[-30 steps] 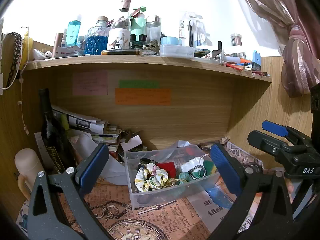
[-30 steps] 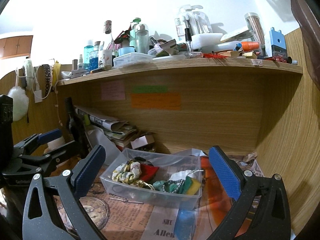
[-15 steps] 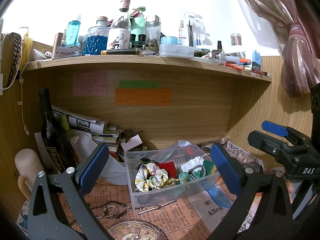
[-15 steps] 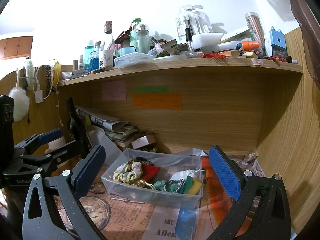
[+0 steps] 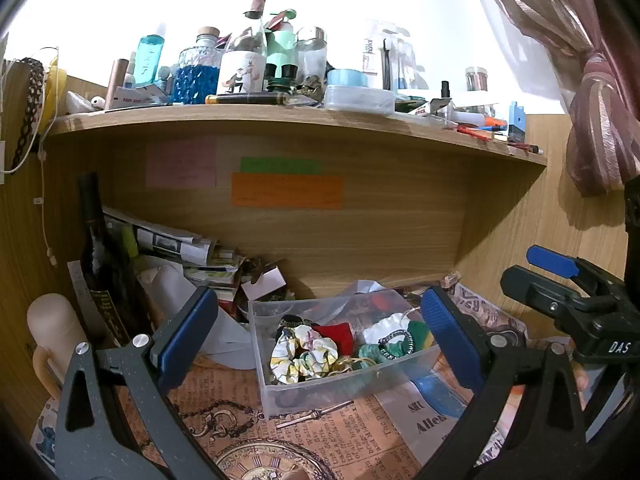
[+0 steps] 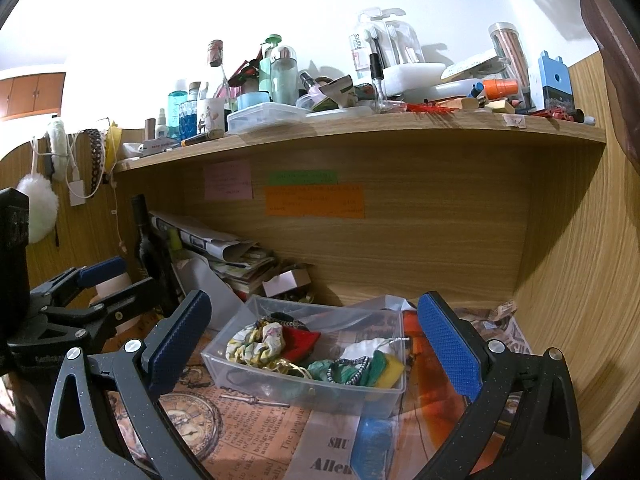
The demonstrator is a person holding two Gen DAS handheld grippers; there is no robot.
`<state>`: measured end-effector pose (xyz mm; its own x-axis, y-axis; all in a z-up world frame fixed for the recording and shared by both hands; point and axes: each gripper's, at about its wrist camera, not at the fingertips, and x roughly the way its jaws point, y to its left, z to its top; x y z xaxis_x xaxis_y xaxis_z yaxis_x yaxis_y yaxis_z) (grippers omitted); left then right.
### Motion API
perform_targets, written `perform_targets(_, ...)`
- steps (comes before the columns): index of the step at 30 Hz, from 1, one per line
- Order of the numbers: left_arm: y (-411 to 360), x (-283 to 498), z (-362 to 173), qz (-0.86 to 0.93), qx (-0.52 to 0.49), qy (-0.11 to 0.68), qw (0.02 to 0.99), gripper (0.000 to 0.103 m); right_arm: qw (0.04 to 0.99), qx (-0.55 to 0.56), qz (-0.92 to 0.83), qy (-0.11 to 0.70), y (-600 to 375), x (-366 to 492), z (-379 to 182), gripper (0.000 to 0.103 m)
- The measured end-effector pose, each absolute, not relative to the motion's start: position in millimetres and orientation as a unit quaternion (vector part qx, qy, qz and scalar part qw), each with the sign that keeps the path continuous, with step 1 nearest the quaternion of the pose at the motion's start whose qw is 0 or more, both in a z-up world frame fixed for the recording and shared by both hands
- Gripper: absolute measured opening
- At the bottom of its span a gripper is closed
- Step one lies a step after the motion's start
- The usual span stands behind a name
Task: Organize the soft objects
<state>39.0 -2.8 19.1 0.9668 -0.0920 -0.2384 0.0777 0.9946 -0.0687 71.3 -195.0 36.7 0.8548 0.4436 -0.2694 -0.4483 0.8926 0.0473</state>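
Left gripper (image 5: 320, 336): fingers spread wide apart, nothing held, poised above the desk in front of a clear plastic box (image 5: 344, 384). Right gripper (image 6: 316, 338): fingers likewise spread wide, nothing held, aimed at the same box from the right. Clear plastic box: set on printed paper (image 5: 224, 392) toward the back of the desk, beneath a wooden shelf (image 5: 280, 118). Contents of box: a floral scrunchie (image 5: 304, 354) at the left end, a red cloth piece (image 5: 338, 336) just behind it, a white pouch (image 5: 386, 326) and green fabric (image 5: 416, 334) at the right end, with a beaded band (image 5: 394, 340) lying among them. Dark bottle (image 5: 100, 256): stood upright at the back left corner, beside stacked papers (image 5: 180, 240). Shelf top: crowded with bottles and jars (image 5: 240, 68). Sticky notes (image 5: 286, 190): fixed to the back panel.
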Motion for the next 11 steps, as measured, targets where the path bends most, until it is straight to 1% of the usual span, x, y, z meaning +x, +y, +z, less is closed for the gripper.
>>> perform_targets(11, -3.1, 41.4, 17.0, -0.058, -0.026, 0.126, 0.990, 0.103, 0.963, -0.012, 0.231, 0.141, -189.4, 72.6, 32.1, 0.103)
